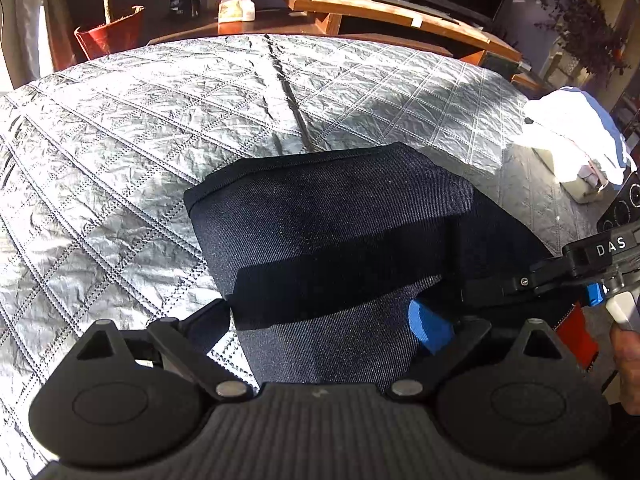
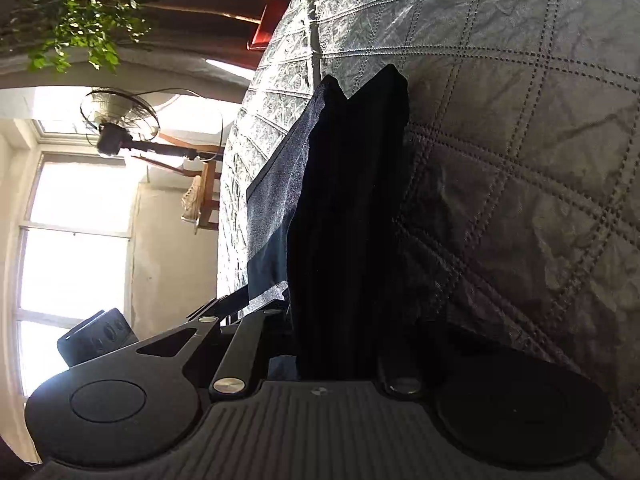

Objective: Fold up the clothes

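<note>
A dark navy folded garment lies on the grey quilted bed cover. My left gripper is shut on the garment's near edge; its blue pad shows on the right, the left finger is mostly hidden by cloth. My right gripper comes in from the right and grips the garment's right side. In the right wrist view, rolled sideways, the garment runs between the fingers of the right gripper, which is shut on it, fingertips hidden by the cloth.
A white bundle of cloth lies at the bed's right edge. Beyond the bed stand a red bin, a wooden table and a TV. A fan and bright window show in the right wrist view.
</note>
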### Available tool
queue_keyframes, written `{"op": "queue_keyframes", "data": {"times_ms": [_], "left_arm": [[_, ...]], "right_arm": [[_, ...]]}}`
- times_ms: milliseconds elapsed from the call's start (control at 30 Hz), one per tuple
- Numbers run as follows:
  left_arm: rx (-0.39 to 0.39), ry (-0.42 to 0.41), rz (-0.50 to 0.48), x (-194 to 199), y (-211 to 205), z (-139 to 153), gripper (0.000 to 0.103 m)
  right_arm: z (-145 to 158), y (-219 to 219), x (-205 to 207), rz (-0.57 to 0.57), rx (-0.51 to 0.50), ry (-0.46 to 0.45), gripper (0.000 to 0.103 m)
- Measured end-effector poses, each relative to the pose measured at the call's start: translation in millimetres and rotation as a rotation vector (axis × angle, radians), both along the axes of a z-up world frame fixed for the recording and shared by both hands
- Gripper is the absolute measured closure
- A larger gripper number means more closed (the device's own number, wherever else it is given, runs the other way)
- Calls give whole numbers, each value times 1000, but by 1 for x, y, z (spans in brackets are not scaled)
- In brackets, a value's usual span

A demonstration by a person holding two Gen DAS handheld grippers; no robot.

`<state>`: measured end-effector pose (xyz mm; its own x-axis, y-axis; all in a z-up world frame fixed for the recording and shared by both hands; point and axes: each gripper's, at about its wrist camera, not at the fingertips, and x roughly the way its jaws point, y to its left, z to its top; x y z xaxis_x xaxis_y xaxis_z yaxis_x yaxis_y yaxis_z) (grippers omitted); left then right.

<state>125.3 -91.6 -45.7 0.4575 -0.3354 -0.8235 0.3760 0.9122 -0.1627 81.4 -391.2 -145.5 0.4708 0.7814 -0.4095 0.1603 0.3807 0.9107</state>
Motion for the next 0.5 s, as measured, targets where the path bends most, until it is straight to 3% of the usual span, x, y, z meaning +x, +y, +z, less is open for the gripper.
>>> {"op": "queue_keyframes", "data": {"times_ms": [267, 500], "left_arm": [[-100, 12, 192, 16, 27, 15, 13], [-120, 2, 243, 18, 31, 13, 13]], "right_arm": [[4, 4, -6, -136, 78, -32, 90], [5, -6, -19, -232, 107, -42, 91]]}}
